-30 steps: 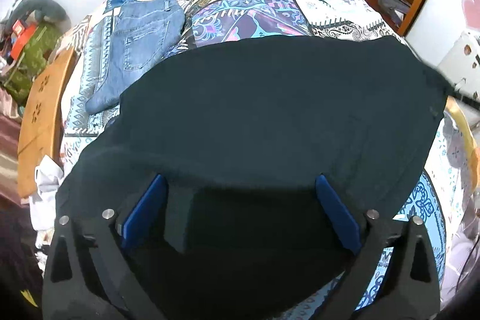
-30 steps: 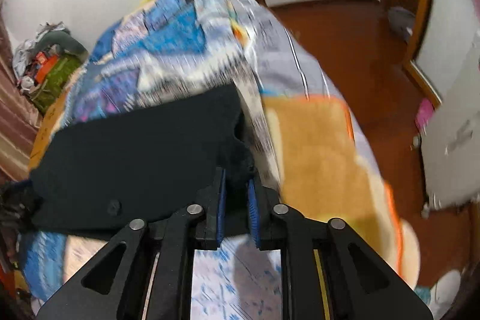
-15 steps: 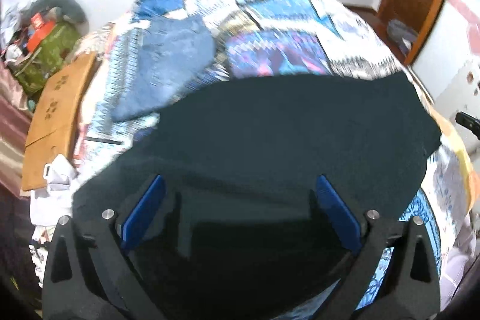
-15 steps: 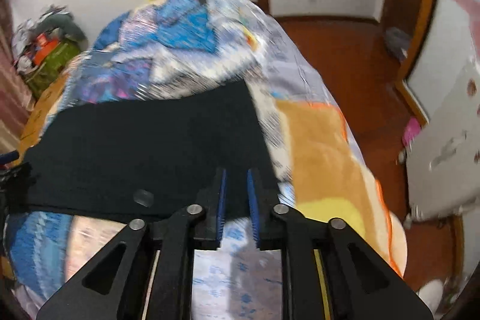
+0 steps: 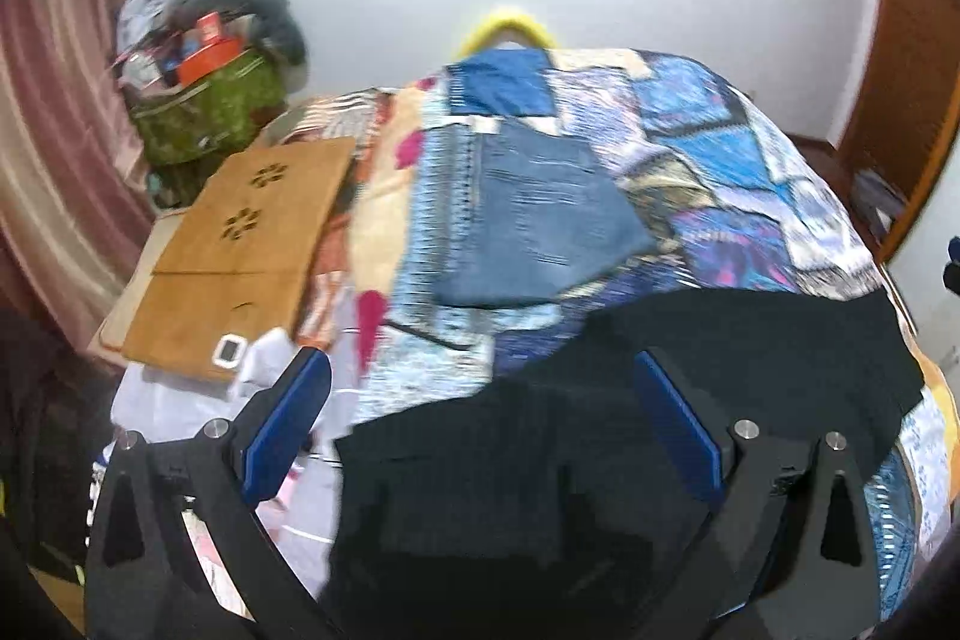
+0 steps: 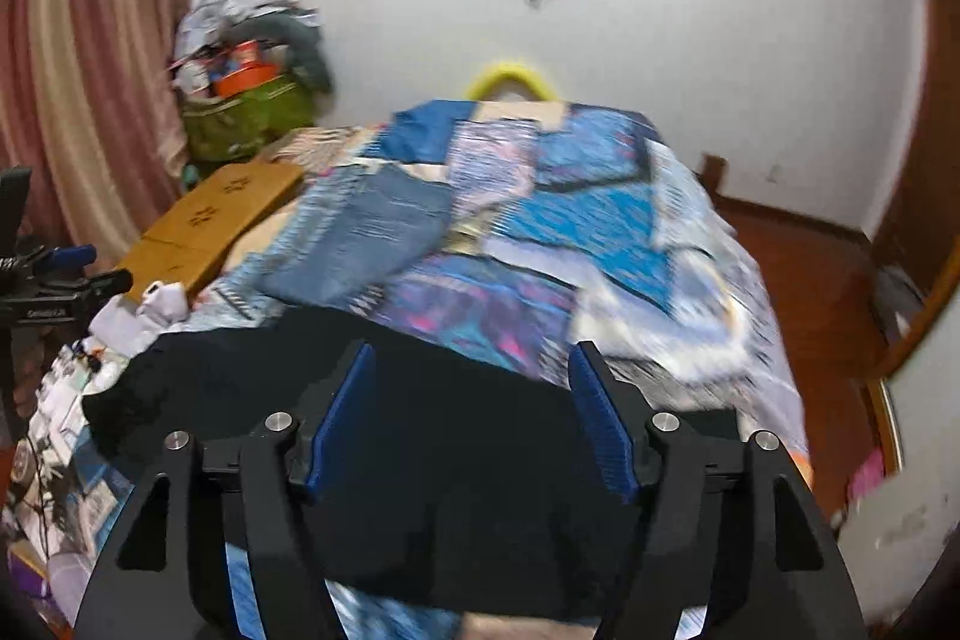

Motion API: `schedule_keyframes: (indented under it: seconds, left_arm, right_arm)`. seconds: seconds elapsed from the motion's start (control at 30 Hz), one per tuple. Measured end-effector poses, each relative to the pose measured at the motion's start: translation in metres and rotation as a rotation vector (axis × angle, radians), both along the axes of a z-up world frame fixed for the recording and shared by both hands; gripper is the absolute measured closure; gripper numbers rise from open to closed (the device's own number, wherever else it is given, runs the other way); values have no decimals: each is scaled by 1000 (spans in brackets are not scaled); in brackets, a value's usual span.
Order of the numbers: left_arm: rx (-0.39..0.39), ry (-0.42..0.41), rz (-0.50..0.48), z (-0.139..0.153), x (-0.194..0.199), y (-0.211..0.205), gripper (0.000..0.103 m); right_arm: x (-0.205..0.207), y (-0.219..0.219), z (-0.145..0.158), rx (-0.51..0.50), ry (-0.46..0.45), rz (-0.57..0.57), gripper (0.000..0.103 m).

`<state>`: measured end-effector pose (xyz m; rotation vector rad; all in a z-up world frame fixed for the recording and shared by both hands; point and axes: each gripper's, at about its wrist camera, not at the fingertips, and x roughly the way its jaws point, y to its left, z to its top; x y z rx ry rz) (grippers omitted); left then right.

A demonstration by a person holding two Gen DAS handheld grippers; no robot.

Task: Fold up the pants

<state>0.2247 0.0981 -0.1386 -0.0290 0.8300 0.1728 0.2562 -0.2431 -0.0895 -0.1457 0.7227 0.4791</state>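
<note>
Black pants [image 5: 750, 352] lie spread flat across the near end of the bed. My left gripper [image 5: 478, 364] hovers above their left part, jaws wide open, nothing between the blue pads [image 5: 282, 424]. In the right wrist view the same black pants [image 6: 240, 382] stretch under my right gripper [image 6: 471, 352]. Its jaws are opening and the pads [image 6: 342, 418] stand apart without pressing on the cloth, which shows below the gap.
Folded blue jeans [image 5: 540, 220] [image 6: 366, 232] rest further up the patchwork quilt [image 5: 720, 148]. A brown board [image 5: 240, 244] and white cloth [image 5: 258, 358] lie at the bed's left edge. A green bag [image 5: 204, 112] stands by the curtain. Wooden floor [image 6: 798, 280] is on the right.
My right gripper has let go of the pants' edge and opened. Both grippers have risen and drawn back, so the wall and far end of the bed now show. The left stayed open.
</note>
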Motion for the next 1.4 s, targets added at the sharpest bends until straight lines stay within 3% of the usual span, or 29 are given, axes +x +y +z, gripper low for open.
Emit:
schedule_keyframes:
  seconds: [0.07, 0.2, 0.4, 0.6, 0.73, 0.83, 0.9, 0.93, 0.97, 1.03, 1.13, 1.23, 1.4]
  left_arm:
    - [-16, 5, 35, -5, -1, 26, 1]
    - [-57, 61, 98, -27, -5, 71, 1]
    - [-153, 209, 166, -90, -4, 122, 1]
    - [-333, 312, 157, -139, 4, 140, 3]
    - [-399, 354, 105, -157, 16, 135, 22]
    - [-438, 375, 60, -165, 21, 129, 30]
    - [-465, 379, 30, -168, 24, 124, 42]
    - [-486, 375, 5, -168, 24, 122, 53]
    - [-489, 371, -9, -167, 24, 120, 57]
    - [-454, 357, -39, -163, 23, 115, 62]
    - [-405, 353, -63, -159, 24, 109, 70]
    - [-319, 337, -60, -151, 27, 107, 76]
    - [-178, 319, -59, -137, 49, 114, 82]
  right_arm:
    - [5, 23, -3, -3, -1, 35, 29]
    - [15, 73, -18, -19, 31, 111, 29]
    - [37, 131, -49, -62, 124, 197, 29]
    - [65, 176, -89, -117, 239, 255, 29]
    - [86, 198, -115, -169, 337, 281, 29]
    - [102, 208, -133, -171, 395, 279, 30]
    - [108, 214, -145, -181, 428, 284, 34]
    - [108, 216, -149, -197, 433, 291, 38]
    - [108, 219, -152, -216, 436, 302, 41]
    - [108, 224, -158, -250, 443, 323, 63]
    - [107, 227, -163, -274, 443, 346, 79]
    - [105, 229, -163, -299, 401, 362, 89]
    - [103, 230, -154, -317, 284, 312, 94]
